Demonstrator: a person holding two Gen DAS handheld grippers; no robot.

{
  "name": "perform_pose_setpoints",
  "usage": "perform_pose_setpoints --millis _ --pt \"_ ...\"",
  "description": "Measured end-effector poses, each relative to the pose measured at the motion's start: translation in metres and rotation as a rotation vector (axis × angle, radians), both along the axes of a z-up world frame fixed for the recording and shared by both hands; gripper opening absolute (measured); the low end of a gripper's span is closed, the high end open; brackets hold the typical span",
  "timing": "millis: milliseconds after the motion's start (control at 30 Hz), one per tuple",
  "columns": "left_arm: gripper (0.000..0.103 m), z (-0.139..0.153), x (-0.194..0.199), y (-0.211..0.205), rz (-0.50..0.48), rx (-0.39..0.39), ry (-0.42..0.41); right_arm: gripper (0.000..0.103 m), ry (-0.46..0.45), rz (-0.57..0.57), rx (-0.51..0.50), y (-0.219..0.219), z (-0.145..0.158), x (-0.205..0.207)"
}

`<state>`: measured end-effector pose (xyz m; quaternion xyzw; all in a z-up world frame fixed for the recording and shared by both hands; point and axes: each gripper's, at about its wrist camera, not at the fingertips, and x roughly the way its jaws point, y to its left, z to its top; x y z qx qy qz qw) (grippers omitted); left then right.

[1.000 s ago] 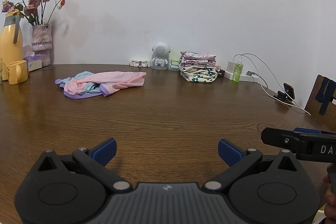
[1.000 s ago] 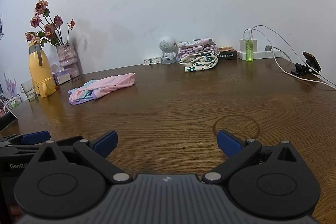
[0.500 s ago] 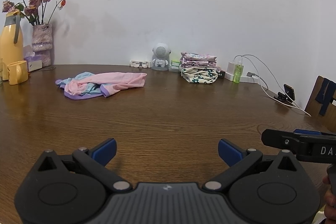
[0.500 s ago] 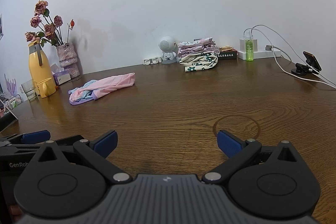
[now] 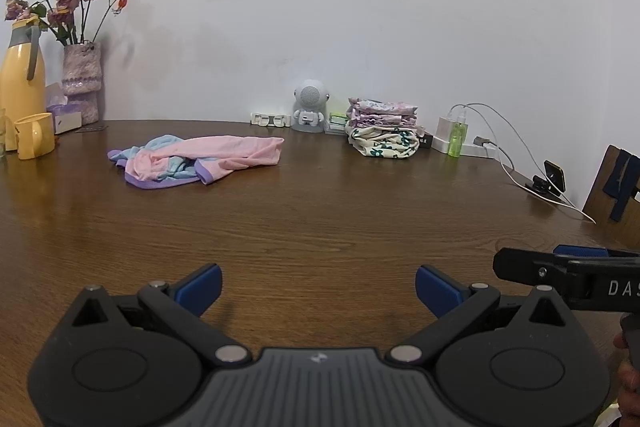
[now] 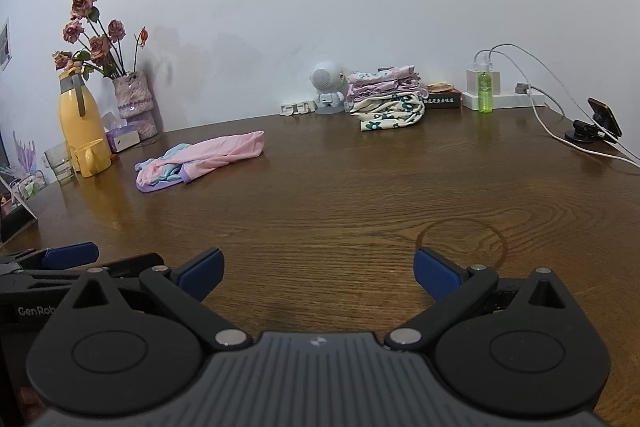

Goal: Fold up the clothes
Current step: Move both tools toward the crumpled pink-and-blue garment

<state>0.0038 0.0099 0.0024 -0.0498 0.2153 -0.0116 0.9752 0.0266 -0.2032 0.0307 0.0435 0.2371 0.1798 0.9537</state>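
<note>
A crumpled pink, light-blue and purple garment (image 5: 196, 161) (image 6: 200, 161) lies unfolded on the brown wooden table (image 5: 320, 219), far ahead and to the left of both grippers. A stack of folded clothes (image 5: 382, 133) (image 6: 386, 101) sits by the back wall. My left gripper (image 5: 318, 287) stands open low over the near table edge, holding nothing. My right gripper (image 6: 316, 273) is open too, beside it on the right, with nothing between its blue pads.
At the back left stand a yellow flask (image 5: 18, 83), a yellow mug (image 5: 34, 135) and a flower vase (image 5: 80, 83). A small grey robot figure (image 5: 309, 105), a green bottle (image 5: 456, 139), chargers with cables and a phone on a stand (image 5: 552, 179) line the back and right.
</note>
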Motion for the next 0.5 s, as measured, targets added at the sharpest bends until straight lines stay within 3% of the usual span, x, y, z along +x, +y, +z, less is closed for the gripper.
perform_pose_setpoints --millis 300,500 --pt "0.103 0.024 0.027 0.035 0.053 0.016 -0.034 0.103 0.023 0.125 -0.017 0.024 0.035 0.047" --pt "0.103 0.044 0.066 0.081 0.111 0.061 0.004 0.103 0.061 0.231 -0.063 0.058 0.062 0.098"
